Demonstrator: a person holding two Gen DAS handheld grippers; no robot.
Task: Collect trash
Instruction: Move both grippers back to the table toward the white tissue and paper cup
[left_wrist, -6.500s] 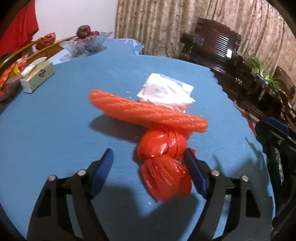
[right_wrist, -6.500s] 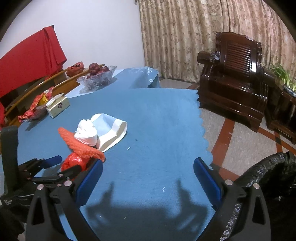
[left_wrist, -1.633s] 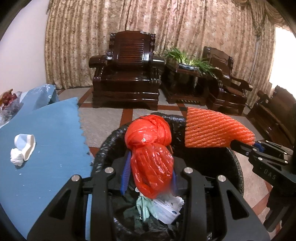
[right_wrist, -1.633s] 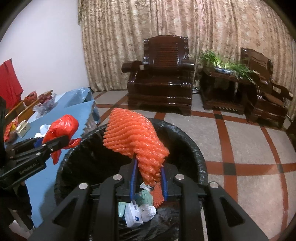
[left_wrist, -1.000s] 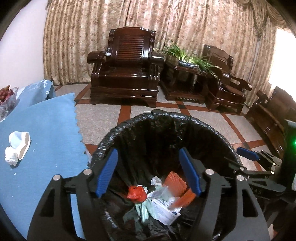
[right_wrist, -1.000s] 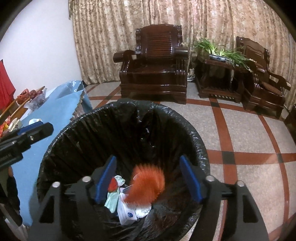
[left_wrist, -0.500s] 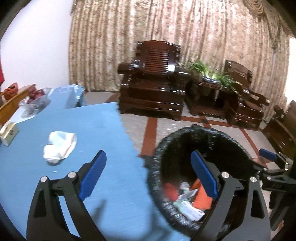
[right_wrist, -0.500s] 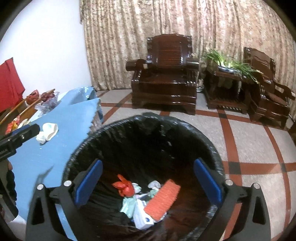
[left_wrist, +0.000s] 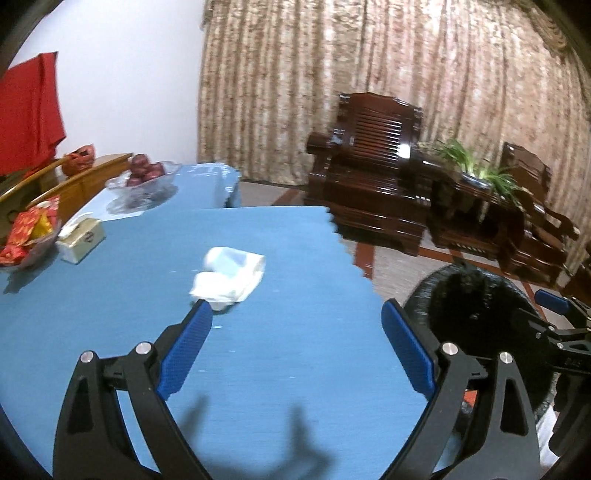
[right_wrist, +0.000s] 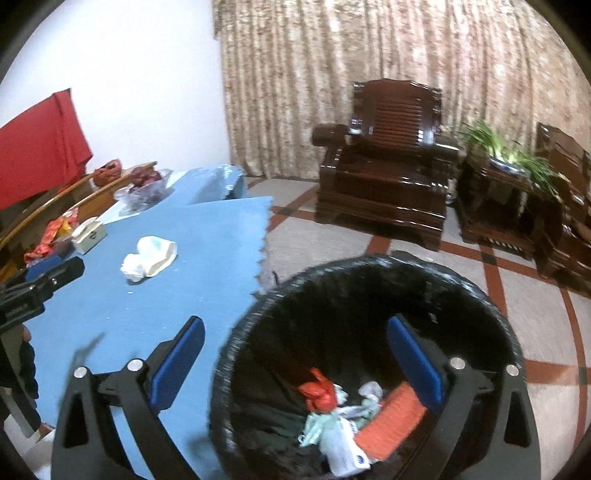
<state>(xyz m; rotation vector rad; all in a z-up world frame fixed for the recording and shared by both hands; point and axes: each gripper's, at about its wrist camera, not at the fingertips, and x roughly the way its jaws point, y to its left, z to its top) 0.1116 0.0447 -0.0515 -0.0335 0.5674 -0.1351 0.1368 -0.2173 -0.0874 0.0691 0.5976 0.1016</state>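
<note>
One white wad (left_wrist: 229, 275) beyond left tongs (left_wrist: 295, 328)

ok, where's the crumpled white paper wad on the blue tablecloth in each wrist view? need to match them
Left wrist view: crumpled white paper wad sits centre-left on the blue tablecloth, just beyond the left gripper's left blue pad.
Right wrist view: same wad sits upper left, well beyond the right gripper.
Shared landmark: the cream tissue box lies left of the wad in both.

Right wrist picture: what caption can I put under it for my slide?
Open right gripper above the black-lined bin holding red bag and orange net.
</note>
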